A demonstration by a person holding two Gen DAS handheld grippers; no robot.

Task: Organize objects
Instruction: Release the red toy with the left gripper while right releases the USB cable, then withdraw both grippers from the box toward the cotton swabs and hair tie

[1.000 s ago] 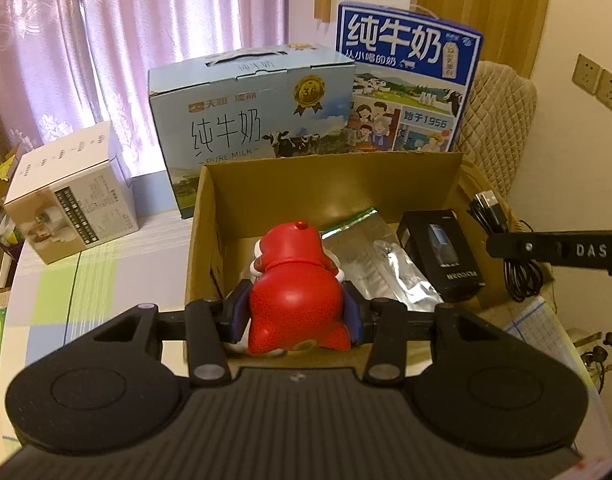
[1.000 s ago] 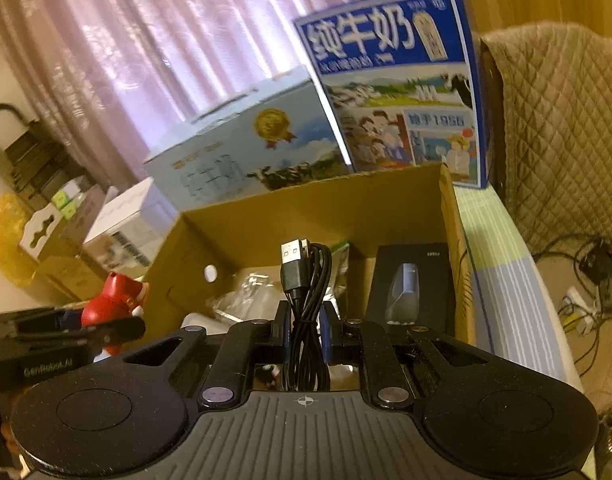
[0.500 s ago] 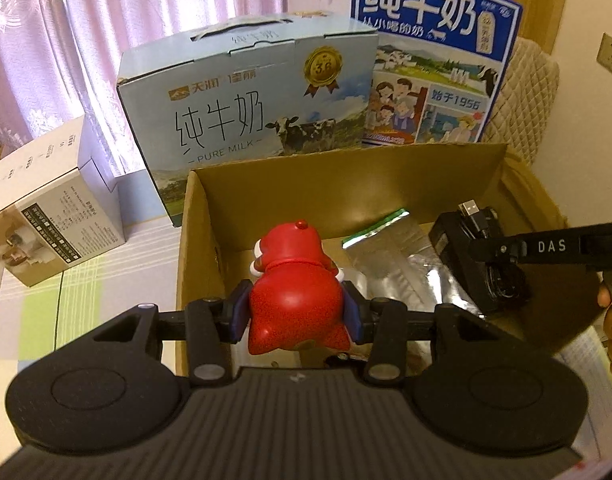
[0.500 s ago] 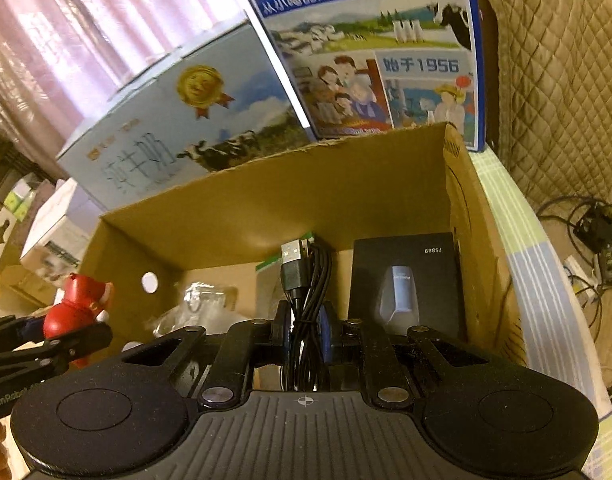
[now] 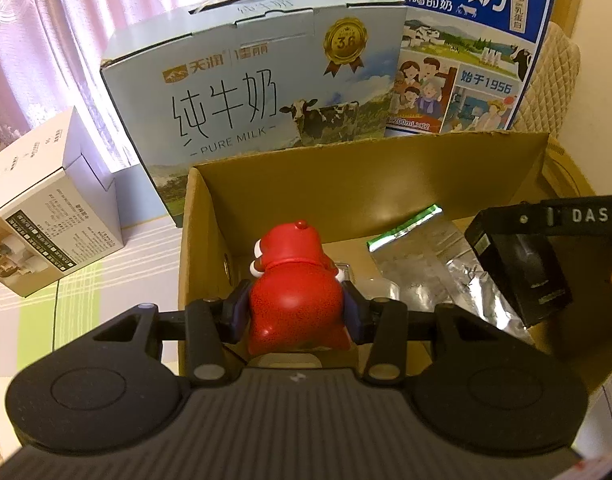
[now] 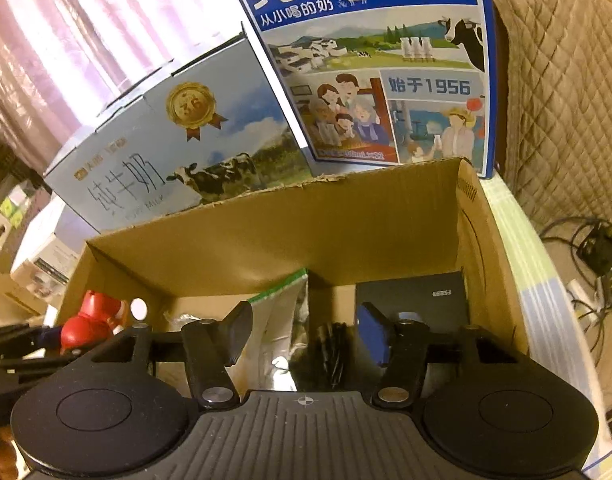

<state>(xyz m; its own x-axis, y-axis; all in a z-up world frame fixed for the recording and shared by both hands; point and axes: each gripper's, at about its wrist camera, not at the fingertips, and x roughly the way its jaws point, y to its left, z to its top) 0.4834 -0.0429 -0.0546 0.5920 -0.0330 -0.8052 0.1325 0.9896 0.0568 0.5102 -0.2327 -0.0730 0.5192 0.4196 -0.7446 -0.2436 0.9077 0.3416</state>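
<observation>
Here, red toy [image 5: 295, 294] clamped in left hand-held gripper [image 5: 295, 312], over cardboard box [image 5: 346, 184]

Two milk cartons [image 5: 261, 92], one cardboard box [image 5: 346, 188].

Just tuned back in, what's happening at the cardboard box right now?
A person is packing loose items into the cardboard box with two handheld grippers. The left gripper is clamped on a red toy figure, held over the box's left side. The right gripper is opening its jaws over the box; the black cable lies loose below them, between a foil pouch and a black carton already inside.
</observation>
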